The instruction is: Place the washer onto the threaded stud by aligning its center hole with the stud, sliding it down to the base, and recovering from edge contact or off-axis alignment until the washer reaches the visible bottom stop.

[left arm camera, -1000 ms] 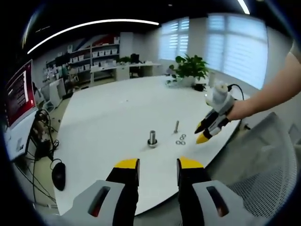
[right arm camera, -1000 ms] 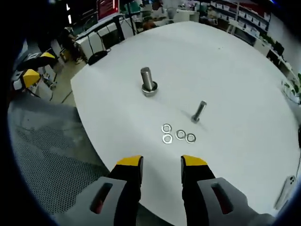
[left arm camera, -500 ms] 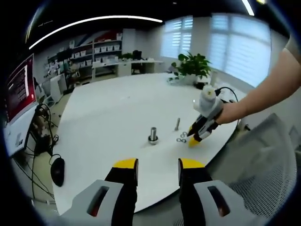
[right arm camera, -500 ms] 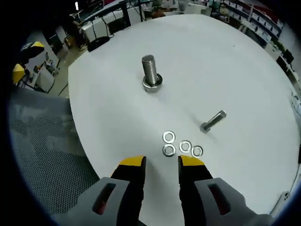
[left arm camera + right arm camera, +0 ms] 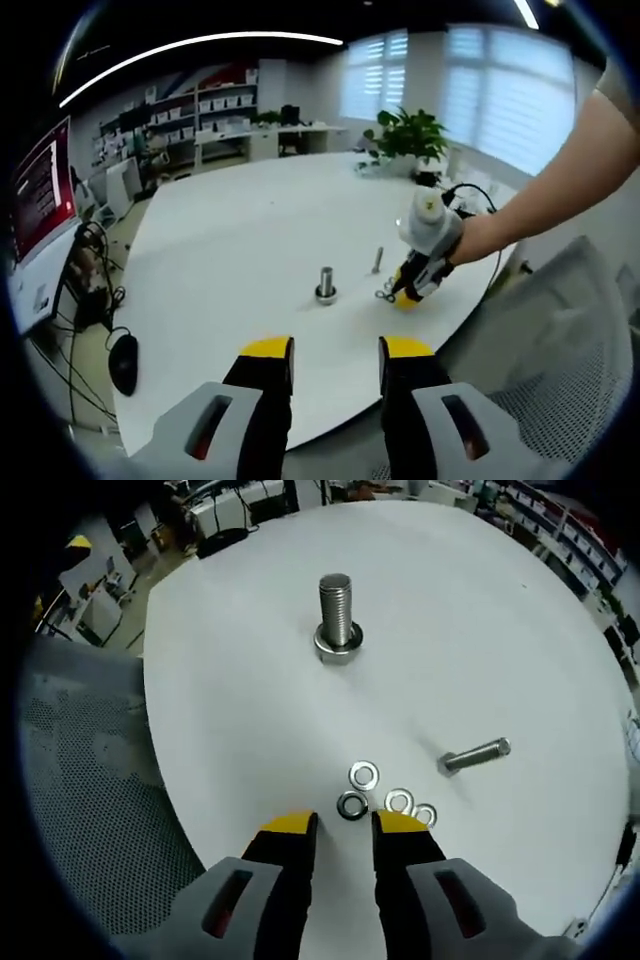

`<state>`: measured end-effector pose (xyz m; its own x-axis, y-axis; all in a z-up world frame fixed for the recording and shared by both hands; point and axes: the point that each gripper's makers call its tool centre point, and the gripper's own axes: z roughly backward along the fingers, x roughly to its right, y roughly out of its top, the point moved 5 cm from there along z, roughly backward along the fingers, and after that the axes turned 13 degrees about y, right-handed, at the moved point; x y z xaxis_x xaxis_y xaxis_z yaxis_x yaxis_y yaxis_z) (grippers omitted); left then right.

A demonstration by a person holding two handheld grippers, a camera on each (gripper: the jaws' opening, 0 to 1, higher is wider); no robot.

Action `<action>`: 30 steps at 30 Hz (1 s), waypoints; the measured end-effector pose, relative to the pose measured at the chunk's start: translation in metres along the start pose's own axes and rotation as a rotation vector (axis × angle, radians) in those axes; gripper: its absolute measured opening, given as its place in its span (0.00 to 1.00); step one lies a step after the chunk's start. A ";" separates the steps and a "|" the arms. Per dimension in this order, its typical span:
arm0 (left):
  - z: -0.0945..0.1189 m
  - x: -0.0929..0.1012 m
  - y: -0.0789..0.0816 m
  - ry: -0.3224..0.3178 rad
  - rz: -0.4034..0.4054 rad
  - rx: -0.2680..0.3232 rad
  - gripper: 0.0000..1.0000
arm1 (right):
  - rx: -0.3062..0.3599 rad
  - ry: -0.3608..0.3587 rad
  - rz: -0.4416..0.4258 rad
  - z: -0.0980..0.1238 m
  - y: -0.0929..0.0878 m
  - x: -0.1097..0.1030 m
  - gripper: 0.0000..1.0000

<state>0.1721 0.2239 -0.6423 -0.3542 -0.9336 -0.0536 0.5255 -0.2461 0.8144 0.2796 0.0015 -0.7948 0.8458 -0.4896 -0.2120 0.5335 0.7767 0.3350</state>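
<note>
Four washers lie in a small cluster near the tabletop's point(image 5: 250, 680) curved edge, flat on the white surface. The nearest washer point(image 5: 351, 805) sits just beyond the tips of the right gripper point(image 5: 340, 825), roughly in line with the gap between its yellow-tipped jaws; I cannot tell whether the tips touch it. Those jaws stand narrow, a slim gap between them, with nothing held. Another washer point(image 5: 364, 775) lies just past the first, and two more point(image 5: 400, 801) point(image 5: 425, 814) sit beside it, touching or nearly so.

The threaded stud point(image 5: 337, 615) stands upright on its base further in from the edge, well apart from the washers, its shaft bare. A loose bolt point(image 5: 474, 757) lies on its side near the cluster.

From the left gripper view, the left gripper point(image 5: 332, 355) hangs back off the tabletop's near edge, its jaws parted a moderate way and empty. A mesh chair point(image 5: 90, 800) stands close against the edge. A potted plant point(image 5: 405, 140) sits at the far edge.
</note>
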 end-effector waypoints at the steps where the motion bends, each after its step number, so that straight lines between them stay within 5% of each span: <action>1: 0.000 0.000 0.000 0.001 -0.001 -0.003 0.32 | 0.025 0.011 -0.036 -0.001 0.002 -0.001 0.24; 15: -0.003 0.003 -0.007 -0.004 -0.031 -0.050 0.32 | -0.113 0.051 0.147 -0.001 0.005 0.004 0.20; 23: -0.003 0.002 -0.009 0.002 -0.044 -0.064 0.32 | -0.252 0.042 0.177 -0.005 0.014 0.002 0.18; 30: -0.003 0.001 -0.010 0.012 -0.043 -0.065 0.31 | -0.275 0.044 0.193 -0.005 0.014 0.004 0.15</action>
<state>0.1693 0.2243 -0.6523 -0.3687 -0.9247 -0.0949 0.5593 -0.3022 0.7719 0.2908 0.0123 -0.7951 0.9273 -0.3098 -0.2099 0.3379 0.9342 0.1141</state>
